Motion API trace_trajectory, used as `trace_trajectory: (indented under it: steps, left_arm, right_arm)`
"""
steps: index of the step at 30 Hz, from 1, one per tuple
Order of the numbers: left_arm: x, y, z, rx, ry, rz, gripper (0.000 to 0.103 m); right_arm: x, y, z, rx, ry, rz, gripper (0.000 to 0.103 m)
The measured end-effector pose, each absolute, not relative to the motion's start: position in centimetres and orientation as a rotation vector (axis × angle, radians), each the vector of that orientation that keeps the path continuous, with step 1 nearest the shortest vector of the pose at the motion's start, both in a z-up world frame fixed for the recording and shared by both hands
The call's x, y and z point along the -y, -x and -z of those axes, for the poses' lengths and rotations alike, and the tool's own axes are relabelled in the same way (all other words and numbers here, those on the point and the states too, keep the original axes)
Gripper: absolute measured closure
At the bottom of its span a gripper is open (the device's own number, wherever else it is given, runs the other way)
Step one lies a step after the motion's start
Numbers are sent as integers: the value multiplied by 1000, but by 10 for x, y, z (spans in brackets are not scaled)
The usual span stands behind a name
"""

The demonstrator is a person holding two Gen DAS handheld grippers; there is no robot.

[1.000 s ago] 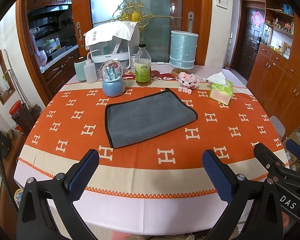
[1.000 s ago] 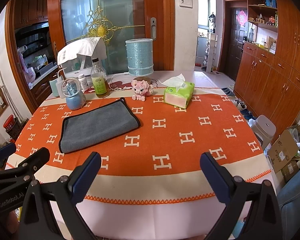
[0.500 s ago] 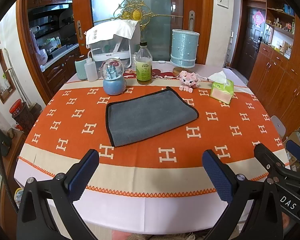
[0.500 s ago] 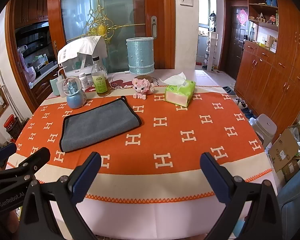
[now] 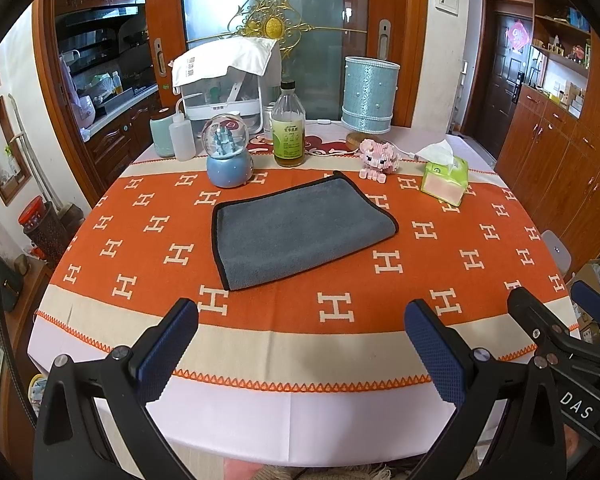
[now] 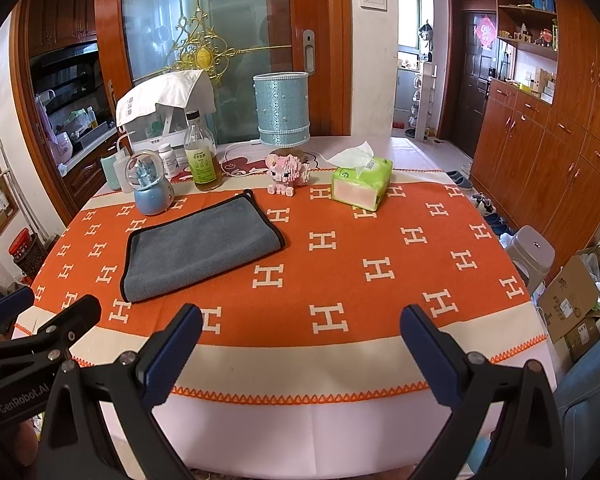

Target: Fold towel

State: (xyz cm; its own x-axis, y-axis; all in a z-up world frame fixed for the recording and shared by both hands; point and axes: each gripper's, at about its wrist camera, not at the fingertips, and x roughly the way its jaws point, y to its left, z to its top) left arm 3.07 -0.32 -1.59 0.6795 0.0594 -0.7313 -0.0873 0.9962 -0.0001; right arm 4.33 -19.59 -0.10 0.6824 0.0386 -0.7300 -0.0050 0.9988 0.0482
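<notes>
We've got both sets of fingers spread wide, holding nothing, back at the table (image 5: pixel 300 408) edge. The towel (image 5: pixel 300 232) lies flat well ahead of the left gripper (image 5: pixel 300 344), ahead-left of the right gripper (image 6: pixel 300 344), probably so we can line up a corner grab.

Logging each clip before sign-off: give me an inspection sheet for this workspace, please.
Surface: round table under an orange H-pattern tablecloth.
Job's things: grey towel, already folded over, flat near the centre.
Clutter: snow globe, bottle, blue lamp, pink brick pig, tissue pack, all behind the towel.
Grippers: left tool and right tool open, empty, at the near edge.
Cables: white lamp cord.
Surroundings: wooden cabinets, cardboard boxes.
</notes>
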Motion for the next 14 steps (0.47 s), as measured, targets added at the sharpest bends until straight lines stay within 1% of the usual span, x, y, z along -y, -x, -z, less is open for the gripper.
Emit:
trace_trajectory:
  steps: [14]
  left_arm:
    - [2,-30,16,-821,38,-81,1]
  right_arm:
    - [195,-43,2,-820,-43,-25,3]
